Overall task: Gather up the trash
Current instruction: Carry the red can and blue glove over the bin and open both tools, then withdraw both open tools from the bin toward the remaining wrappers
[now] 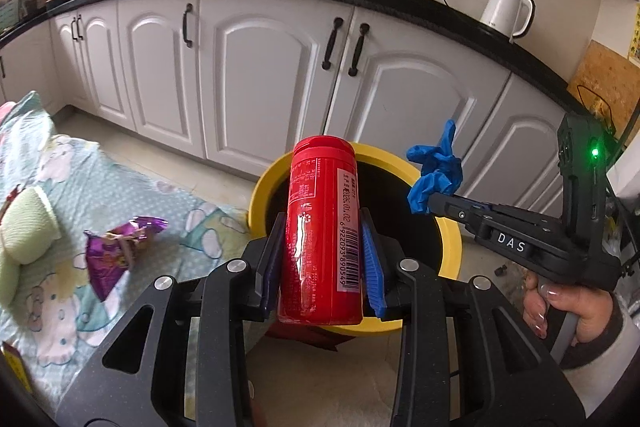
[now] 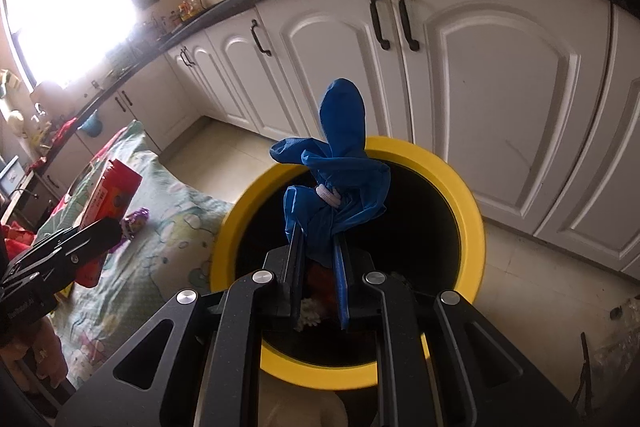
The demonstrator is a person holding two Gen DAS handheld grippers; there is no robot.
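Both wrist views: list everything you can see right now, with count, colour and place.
Cylindrical plastic can: one, red, clamped in left gripper above bin.
Crumpled rubber glove: one, blue, pinched in right gripper over bin.
Round bin: one, yellow rim, black inside, on floor.
Foil snack wrapper: one, purple, on patterned sheet.
Electric kettle: one, white, on counter.
Person's hand: one, gripping the right gripper's handle.

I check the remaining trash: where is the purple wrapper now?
In the left wrist view, the purple wrapper lies on the patterned cloth, left of the yellow bin.
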